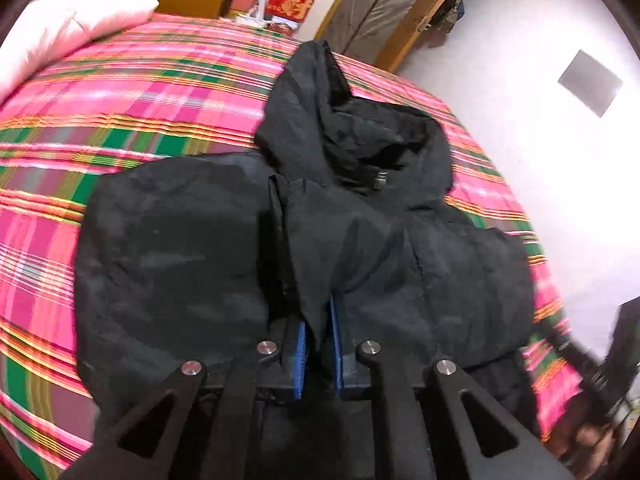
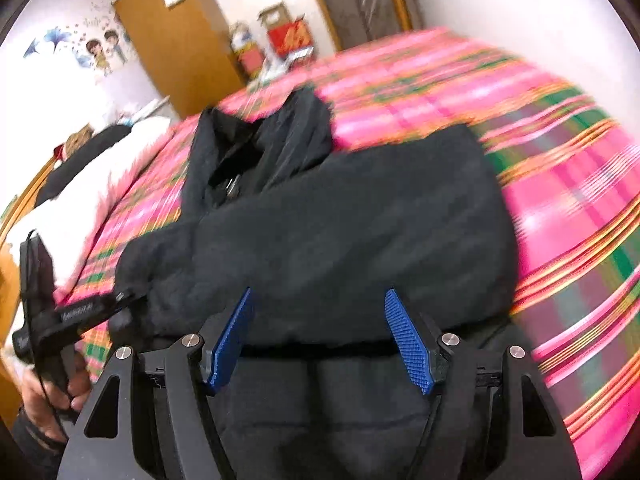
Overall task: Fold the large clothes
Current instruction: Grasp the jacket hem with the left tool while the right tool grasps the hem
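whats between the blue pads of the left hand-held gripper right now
A pinched ridge of the black jacket: the left wrist view shows the left hand-held gripper shut on that fold, the fabric rising out from between its pads.

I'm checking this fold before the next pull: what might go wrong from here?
1. The left gripper pinches only a thin ridge of the jacket, so it may slip out.
2. The right gripper is open with nothing held, so a pull may drag one side askew.
3. The hood is bunched and may fold in lumpy.

The black hooded jacket (image 1: 192, 240) lies partly folded on the bed, hood crumpled at its far end.
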Demonstrator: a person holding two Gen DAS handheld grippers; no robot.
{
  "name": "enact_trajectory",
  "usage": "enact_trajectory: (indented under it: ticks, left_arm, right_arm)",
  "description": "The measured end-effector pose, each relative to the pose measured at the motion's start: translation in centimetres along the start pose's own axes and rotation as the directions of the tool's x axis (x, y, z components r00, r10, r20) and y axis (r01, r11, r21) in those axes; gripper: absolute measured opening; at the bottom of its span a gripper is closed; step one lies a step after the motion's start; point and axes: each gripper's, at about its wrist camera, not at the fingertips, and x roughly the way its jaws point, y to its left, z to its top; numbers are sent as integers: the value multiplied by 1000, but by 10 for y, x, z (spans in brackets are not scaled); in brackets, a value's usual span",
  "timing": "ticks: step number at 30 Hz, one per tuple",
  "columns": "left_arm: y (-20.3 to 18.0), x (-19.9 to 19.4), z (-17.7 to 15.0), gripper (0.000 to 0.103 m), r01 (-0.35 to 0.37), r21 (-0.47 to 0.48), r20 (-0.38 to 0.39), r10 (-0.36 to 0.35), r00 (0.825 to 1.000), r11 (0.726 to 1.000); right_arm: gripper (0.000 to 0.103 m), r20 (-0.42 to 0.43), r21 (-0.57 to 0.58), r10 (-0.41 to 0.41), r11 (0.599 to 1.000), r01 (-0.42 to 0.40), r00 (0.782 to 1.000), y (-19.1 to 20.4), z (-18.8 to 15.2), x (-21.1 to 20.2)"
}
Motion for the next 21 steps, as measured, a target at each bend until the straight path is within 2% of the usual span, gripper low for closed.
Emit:
enact_trajectory:
  ticks: [3,5,7,8,11,15,19,21]
  left_arm:
    - [8,12,-4,11,-4,-38,-41,3,999,999]
    - [6,16,-5,12,-17,-28,-43,16,999,999]
    - [6,19,-5,12,-27,-11,-42,27,999,1000]
    - [5,21,-6,13,-34,1,-40,34,999,999]
    - [3,28,-6,15,-59,32,-37,60,997,998]
    - [5,26,-8,17,-67,32,-43,68,997,997]
    - [7,19,-6,17,-64,25,-46,66,997,998]
    - [6,19,-8,17,-72,35,-46,73,996,997]
  right_arm:
    - [66,-6,-10,-80,997,80,997,-17,6,16]
    - [61,-52,-28,-117,993,116,992,-24,5,33]
    - [61,-125,-54,-120,992,114,985,-32,-2,57]
    - [61,-121,-86,-129,989,119,984,-31,-5,64]
    - [61,-131,-116,-148,984,133,980,-29,-9,69]
    - [61,-197,-120,-159,983,137,968,-24,4,63]
    - [58,-58,-155,-184,973,173,981,-23,21,23]
    - [58,-33,-148,-185,973,178,982,-31,33,21]
